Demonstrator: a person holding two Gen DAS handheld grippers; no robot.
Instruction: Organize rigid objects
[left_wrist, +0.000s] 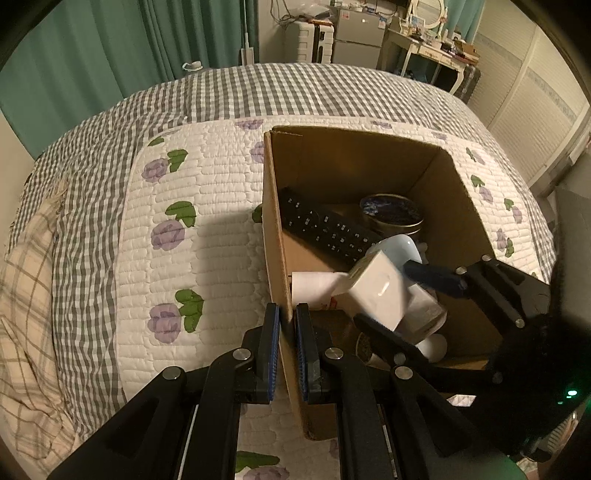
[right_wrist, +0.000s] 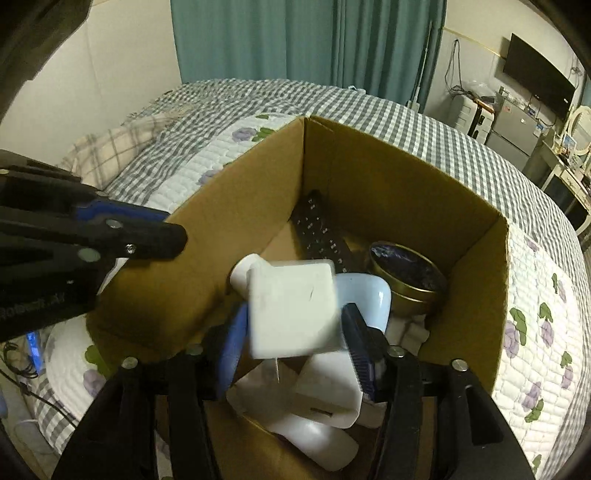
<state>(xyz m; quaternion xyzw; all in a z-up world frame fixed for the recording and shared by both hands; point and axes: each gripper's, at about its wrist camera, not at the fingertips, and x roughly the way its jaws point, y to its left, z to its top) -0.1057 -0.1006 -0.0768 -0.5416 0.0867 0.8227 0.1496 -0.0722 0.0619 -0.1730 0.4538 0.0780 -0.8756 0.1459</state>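
Right gripper (right_wrist: 295, 343): we see its jaws spread on either side of the white square plastic charger block (right_wrist: 293, 308), lower centre of frame; whether the pads touch it we cannot tell
Left gripper (left_wrist: 287, 350): clamped on the near wall of the brown cardboard box (left_wrist: 275, 229), bottom centre
Box contents: black remote control (left_wrist: 325, 227), round brass-coloured tin (left_wrist: 392, 214), pale blue dish (right_wrist: 369, 299), other white pieces
Doing it well: we judge the block should drop low, clear of the remote, while our left hand steadies the box
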